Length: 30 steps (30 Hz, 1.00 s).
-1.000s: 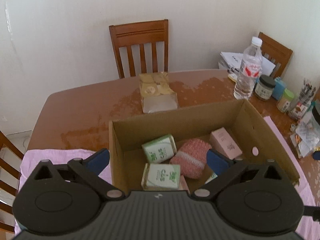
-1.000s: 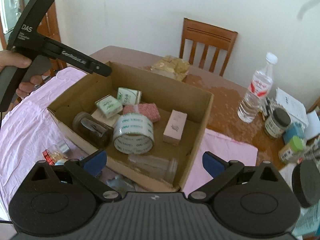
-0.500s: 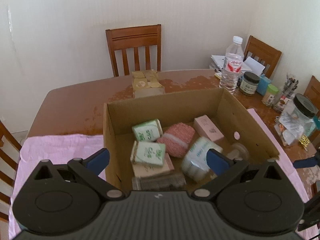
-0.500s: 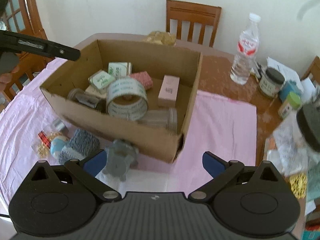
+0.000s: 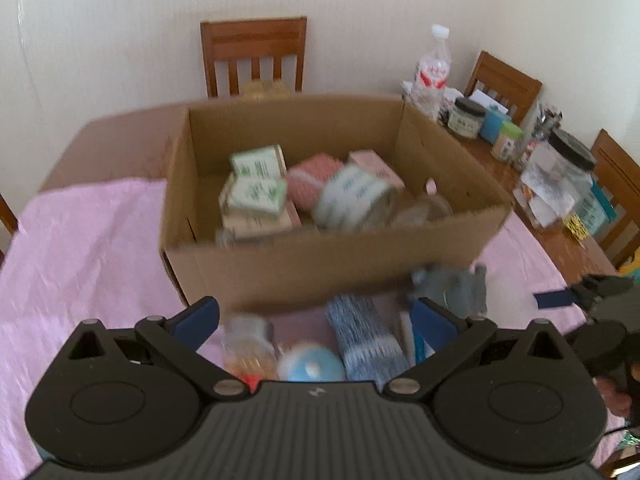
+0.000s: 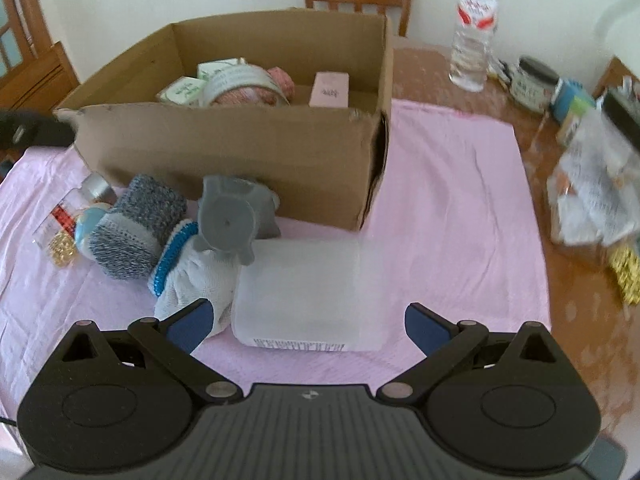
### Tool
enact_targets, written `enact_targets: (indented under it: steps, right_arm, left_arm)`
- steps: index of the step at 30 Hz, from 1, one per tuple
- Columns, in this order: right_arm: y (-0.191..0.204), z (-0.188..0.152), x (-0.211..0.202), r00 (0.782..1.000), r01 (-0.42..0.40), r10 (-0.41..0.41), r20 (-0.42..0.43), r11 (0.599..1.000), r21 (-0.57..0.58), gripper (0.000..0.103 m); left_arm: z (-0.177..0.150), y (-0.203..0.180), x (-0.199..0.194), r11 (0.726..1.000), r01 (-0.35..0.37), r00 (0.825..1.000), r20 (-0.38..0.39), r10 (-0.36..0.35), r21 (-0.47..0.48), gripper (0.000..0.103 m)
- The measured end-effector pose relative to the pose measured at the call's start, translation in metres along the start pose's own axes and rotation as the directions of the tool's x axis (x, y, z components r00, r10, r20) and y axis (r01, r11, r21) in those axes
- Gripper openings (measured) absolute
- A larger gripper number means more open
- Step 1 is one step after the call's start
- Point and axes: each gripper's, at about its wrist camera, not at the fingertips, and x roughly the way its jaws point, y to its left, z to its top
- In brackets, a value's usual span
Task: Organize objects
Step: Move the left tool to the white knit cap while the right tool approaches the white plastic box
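An open cardboard box [image 6: 240, 152] [image 5: 320, 264] stands on a pink cloth [image 6: 440, 200]. It holds green-and-white packets [image 5: 256, 192], a pink scrubber [image 5: 312, 176], a tape roll [image 5: 352, 196] and a pink carton [image 6: 330, 90]. In front of the box lie a grey-blue knitted roll [image 6: 136, 224], a grey plastic piece [image 6: 228, 220], a white cloth [image 6: 196, 276], a frosted white box [image 6: 308, 292] and a small blue ball [image 5: 312, 364]. My left gripper [image 5: 316, 316] is open above these loose items. My right gripper [image 6: 306, 320] is open, low over the frosted box.
A water bottle [image 6: 474, 24], jars [image 6: 532, 80] and a plastic bag [image 6: 596, 188] crowd the wooden table at the right. Wooden chairs [image 5: 254, 56] stand at the far side. A small packet with gold bits [image 6: 64, 232] lies at the cloth's left.
Both grippers pulled back and down from above the box toward the table's near side. The loose items in front of the box came into view. Both stay open.
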Motion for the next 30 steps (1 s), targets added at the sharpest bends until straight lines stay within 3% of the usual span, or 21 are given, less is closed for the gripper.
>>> enact_targets:
  steps: [8, 17, 23, 30]
  right_arm:
    - [-0.006, 0.000, 0.013, 0.999, 0.051, -0.051, -0.002, 0.998, 0.042, 0.103]
    - [-0.034, -0.010, 0.018, 0.993, 0.107, -0.104, -0.049, 0.992, 0.074, 0.103]
    - [-0.038, -0.017, 0.020, 0.993, 0.113, -0.112, -0.021, 0.993, 0.044, 0.103]
    - [-0.039, -0.018, 0.020, 0.996, 0.091, -0.092, 0.009, 0.996, 0.010, 0.103]
  left_arm:
    - [-0.008, -0.006, 0.006, 0.998, 0.053, 0.998, -0.031, -0.052, 0.023, 0.102]
    - [-0.005, -0.029, 0.027, 0.986, 0.118, 0.992, -0.067, -0.111, 0.119, 0.102]
    - [-0.002, -0.049, 0.041, 0.961, 0.235, 0.971, -0.089, -0.223, 0.146, 0.102]
    - [-0.003, -0.074, 0.062, 0.919, 0.305, 0.949, -0.159, -0.272, 0.248, 0.102]
